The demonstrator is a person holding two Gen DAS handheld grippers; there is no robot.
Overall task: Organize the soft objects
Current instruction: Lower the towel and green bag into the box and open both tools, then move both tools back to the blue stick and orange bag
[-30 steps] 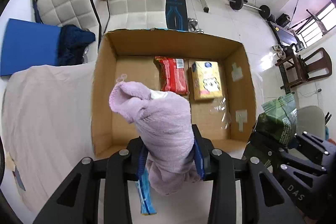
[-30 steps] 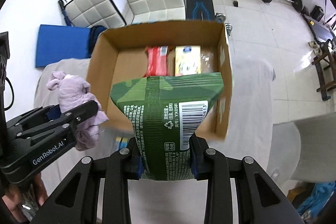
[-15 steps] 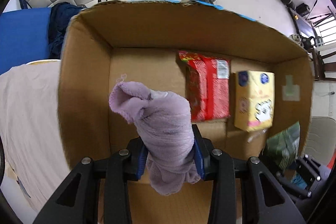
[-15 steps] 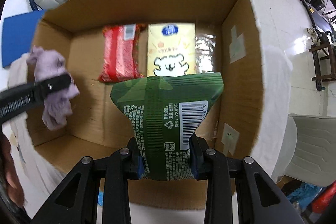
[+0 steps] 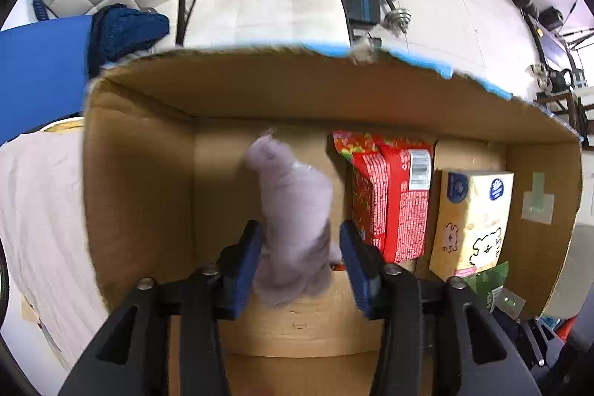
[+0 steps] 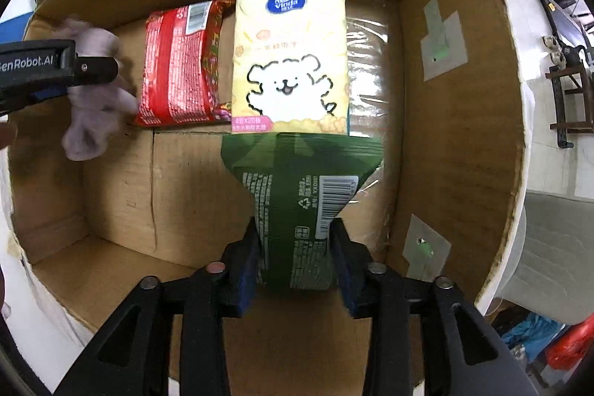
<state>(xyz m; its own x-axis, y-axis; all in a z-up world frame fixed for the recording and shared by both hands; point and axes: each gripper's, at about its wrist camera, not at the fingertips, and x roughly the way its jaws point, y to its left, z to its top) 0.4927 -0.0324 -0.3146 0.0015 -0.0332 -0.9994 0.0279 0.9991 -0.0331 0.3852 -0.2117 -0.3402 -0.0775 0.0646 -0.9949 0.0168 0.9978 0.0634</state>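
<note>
Inside the cardboard box (image 6: pixel 456 121), the right tool (image 6: pixel 295 260) grips a green packet (image 6: pixel 300 195), its top edge touching the yellow tissue pack (image 6: pixel 289 62) at 12 o'clock. The left tool (image 5: pixel 299 260) has parted fingers around the blurred lilac cloth (image 5: pixel 293 210); whether they grip it, I cannot tell. Bare box floor lies toward 9 o'clock.

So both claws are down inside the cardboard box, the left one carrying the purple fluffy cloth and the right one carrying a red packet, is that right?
Not quite. The right claw carries a green packet, as the right wrist view shows; the red packet already lies on the floor of the cardboard box. The left claw does have the purple fluffy cloth.
</note>
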